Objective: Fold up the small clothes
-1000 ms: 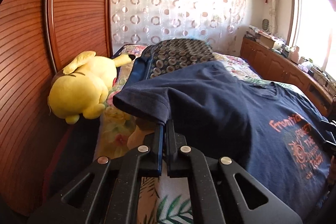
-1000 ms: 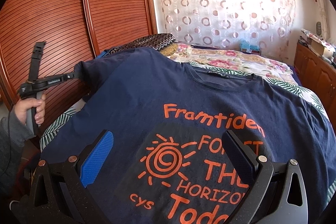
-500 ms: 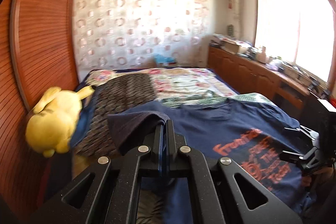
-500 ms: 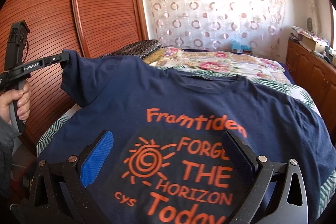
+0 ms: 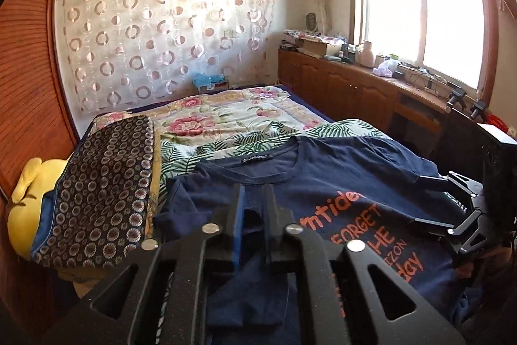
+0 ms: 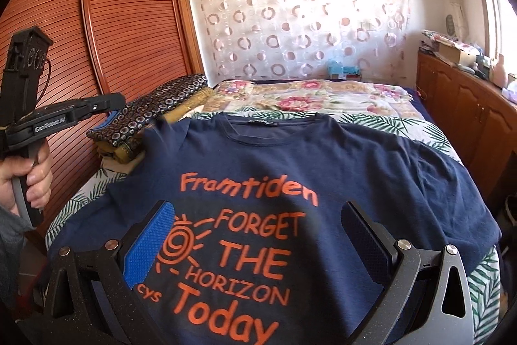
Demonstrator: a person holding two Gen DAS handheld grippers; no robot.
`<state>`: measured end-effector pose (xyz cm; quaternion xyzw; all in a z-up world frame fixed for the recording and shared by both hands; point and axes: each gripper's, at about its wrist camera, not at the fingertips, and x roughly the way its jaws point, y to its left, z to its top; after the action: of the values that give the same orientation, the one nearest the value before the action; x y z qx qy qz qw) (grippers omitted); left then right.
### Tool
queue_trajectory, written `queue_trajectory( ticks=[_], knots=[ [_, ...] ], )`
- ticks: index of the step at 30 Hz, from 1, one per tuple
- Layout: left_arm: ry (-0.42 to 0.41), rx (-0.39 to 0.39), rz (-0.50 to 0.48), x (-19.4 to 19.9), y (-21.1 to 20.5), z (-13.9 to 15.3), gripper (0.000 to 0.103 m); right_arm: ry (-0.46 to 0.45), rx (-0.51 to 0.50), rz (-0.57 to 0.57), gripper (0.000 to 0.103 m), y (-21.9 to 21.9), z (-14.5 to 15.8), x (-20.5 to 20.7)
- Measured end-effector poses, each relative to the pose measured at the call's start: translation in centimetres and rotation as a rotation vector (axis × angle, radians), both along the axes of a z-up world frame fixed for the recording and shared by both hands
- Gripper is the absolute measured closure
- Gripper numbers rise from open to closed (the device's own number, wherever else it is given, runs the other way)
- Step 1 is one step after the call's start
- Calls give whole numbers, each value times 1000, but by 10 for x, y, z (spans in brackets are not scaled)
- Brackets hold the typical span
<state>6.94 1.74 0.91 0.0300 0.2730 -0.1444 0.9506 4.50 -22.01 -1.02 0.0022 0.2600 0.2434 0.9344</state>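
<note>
T-shirt flat on bed — right tongs spread above print, left tongs parted over sleeve

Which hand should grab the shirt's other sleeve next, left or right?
Right, probably. The right gripper is open above the navy T-shirt, nearer the flat sleeve on that side. The left gripper hangs beside the opposite edge.
</note>
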Motion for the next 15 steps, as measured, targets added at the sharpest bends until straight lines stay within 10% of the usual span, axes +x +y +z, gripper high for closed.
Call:
queue_trajectory(
  ticks=[15],
  knots=[
    [52,-32,128,-25,58,-36,23,24,-83,195,28,55,23,36]
  ],
)
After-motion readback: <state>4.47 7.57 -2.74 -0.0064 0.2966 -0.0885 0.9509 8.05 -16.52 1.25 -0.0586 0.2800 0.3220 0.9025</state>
